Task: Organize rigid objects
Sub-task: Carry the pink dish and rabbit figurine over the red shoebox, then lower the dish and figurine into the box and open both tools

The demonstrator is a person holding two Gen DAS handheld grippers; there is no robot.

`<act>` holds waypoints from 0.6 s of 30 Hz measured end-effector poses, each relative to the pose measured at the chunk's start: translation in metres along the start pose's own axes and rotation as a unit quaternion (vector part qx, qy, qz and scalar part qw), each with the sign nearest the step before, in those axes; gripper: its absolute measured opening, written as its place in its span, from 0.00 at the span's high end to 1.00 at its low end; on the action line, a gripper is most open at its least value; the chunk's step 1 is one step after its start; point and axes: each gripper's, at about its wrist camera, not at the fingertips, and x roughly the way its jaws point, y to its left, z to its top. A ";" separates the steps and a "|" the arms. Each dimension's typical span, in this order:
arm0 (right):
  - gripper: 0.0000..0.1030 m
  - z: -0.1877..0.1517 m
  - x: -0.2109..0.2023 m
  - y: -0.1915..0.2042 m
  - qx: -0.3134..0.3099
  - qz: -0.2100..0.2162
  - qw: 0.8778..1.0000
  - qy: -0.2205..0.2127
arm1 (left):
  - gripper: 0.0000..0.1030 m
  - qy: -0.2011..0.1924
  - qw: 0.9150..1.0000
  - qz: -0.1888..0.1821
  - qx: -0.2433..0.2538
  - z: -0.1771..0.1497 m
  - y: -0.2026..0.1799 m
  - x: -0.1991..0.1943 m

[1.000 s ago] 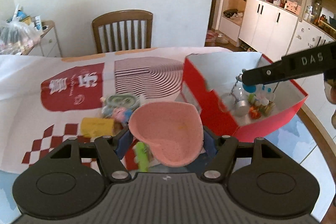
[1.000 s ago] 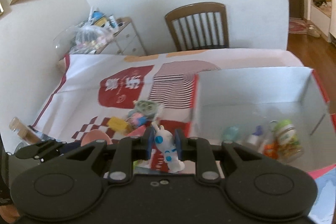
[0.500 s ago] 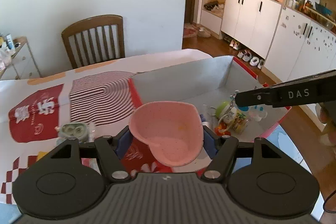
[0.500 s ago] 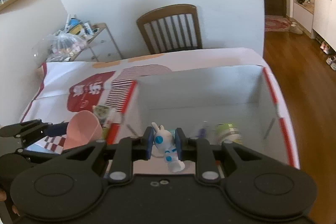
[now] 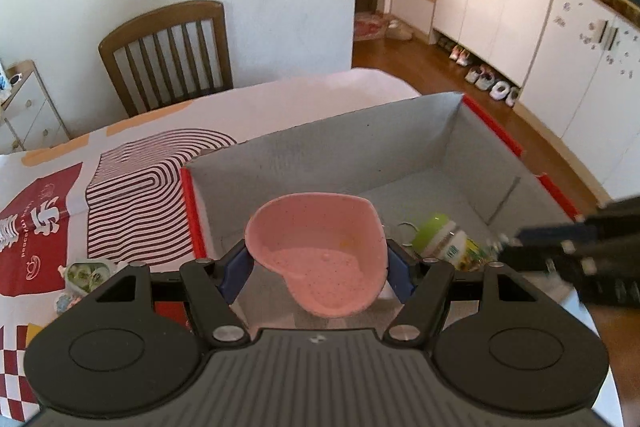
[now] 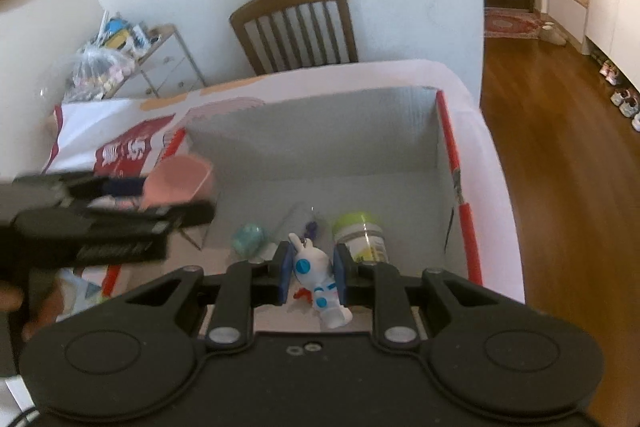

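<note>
Grey cardboard lines the inside of the red-edged box (image 5: 400,147), the biggest thing ahead of both tongs, sitting on the surface (image 5: 280,99) under a white cloth printed with red panels and maroon stripes (image 5: 132,179). Beyond the box's far wall a brown wooden chair (image 5: 168,55) stands against the white wall. The left tongs (image 5: 316,259) are closed on a pink heart-shaped dish (image 5: 320,251), gripped at its two sides by the blue pads, and hang over the box's near left corner, with the dish's open face turned up. The right tongs (image 6: 312,269) clamp a white toy rabbit with blue spots (image 6: 314,279) between their blue pads, its ears pointing forward, above the box's floor near the front edge. Just ahead of the right tongs, on the box floor, lies a clear jar with a lime-green lid (image 6: 360,235), slightly to their right; a small teal egg-shaped piece (image 6: 248,239) lies to their left, and a little purple trinket (image 6: 311,227) sits between the two, too small to make out. Left of the left tongs, outside the box on the cloth, a round greenish toy (image 5: 86,273) rests among a few smaller bits that are partly hidden by the tongs' body.
</note>
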 end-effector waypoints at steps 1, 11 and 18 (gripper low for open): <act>0.80 -0.001 0.002 0.001 -0.006 0.002 1.000 0.004 | 0.33 0.005 1.000 0.001 -0.001 0.002 -0.001 0.005; 0.80 0.001 0.034 0.017 -0.072 0.021 0.996 0.050 | 0.33 0.049 0.999 0.024 -0.001 0.024 -0.013 0.058; 0.80 0.000 0.047 0.020 -0.100 0.021 0.992 0.071 | 0.32 0.085 0.995 0.042 0.014 0.026 -0.024 0.083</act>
